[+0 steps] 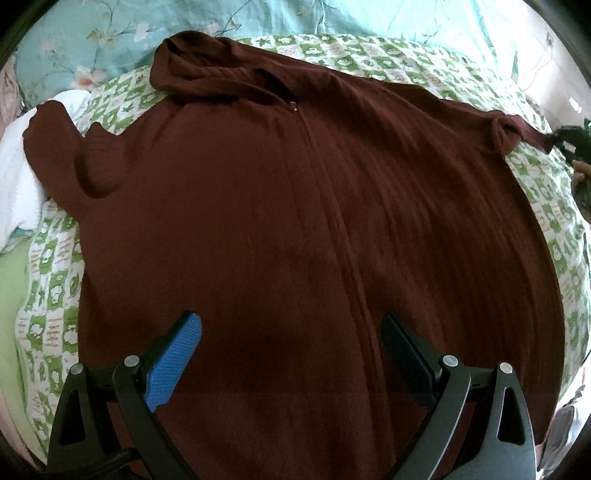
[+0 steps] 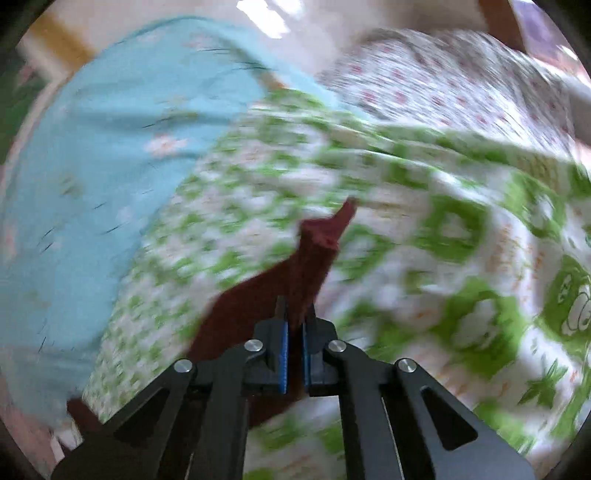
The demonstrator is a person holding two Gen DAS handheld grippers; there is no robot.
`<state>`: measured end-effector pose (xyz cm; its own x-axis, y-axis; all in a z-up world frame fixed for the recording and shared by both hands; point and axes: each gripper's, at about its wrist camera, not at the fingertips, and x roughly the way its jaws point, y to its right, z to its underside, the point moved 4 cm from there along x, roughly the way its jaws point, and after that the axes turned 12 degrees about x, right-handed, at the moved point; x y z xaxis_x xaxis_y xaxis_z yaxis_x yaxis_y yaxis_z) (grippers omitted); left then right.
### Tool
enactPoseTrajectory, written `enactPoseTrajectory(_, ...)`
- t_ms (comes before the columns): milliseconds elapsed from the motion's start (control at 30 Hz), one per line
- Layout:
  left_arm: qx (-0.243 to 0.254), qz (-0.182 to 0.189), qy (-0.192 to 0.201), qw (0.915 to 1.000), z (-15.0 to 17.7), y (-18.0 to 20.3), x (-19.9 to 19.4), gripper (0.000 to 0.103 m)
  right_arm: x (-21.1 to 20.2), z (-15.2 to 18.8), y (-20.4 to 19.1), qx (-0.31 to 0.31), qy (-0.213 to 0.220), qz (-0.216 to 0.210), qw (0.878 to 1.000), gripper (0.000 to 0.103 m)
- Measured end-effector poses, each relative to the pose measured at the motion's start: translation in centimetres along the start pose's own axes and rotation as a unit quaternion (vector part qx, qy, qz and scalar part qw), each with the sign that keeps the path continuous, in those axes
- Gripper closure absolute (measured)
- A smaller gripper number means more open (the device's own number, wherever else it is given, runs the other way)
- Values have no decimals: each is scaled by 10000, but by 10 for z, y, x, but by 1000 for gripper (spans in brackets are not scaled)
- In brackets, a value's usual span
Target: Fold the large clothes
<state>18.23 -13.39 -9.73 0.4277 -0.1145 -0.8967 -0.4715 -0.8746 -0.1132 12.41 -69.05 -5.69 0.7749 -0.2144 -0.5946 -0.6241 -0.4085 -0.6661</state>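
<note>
Bed with green-and-white checked cartoon-print cotton sheet [image 1: 406, 62] as the base; bare sheet strips along the left and right sides and above the collar. Pale blue floral quilt [image 1: 258, 18] bunched along the far edge, white fluffy towel-like cloth [image 1: 14, 184] at far left under a sleeve end.

Large dark maroon ribbed-knit zip-front garment [image 1: 277, 221] spread flat, front up, covering most of the sheet; zipper line running down the centre, small metal pull near the collar, hood or collar crumpled at top. Left sleeve short-looking, bent over the white cloth; right sleeve stretched out toward the right edge.

Left tongs [image 1: 291, 325] spread wide, hanging over the lower body of the garment, nothing between the blue textured pad [image 1: 173, 362] and the black finger; contact with fabric not clear.

Right tongs [image 2: 294, 321] pinched down on a maroon sleeve end [image 2: 317, 251], fabric poking up past the tips, lifted over the sheet. Right view heavily motion-blurred.
</note>
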Motion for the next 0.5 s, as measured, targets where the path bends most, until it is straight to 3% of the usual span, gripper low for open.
enactPoseTrajectory(100, -60, 52, 49, 10000, 0, -2, -1, 5, -16, 29, -51, -559, -207, -455, 9972, 97)
enactPoseTrajectory(200, -133, 57, 138, 9998, 1, -7, -5, 5, -28, 79, -108, -1062, -681, -987, 9871, 97)
enactPoseTrajectory(300, -292, 104, 252, 9992, 3, -19, -11, 5, -31, 142, -160, -1400, -1313, -1531, 9694, 97)
enactPoseTrajectory(500, -748, 177, 443, 9961, 12, -59, -19, 5, -16, 286, -249, -1609, -2729, -2396, 9178, 97)
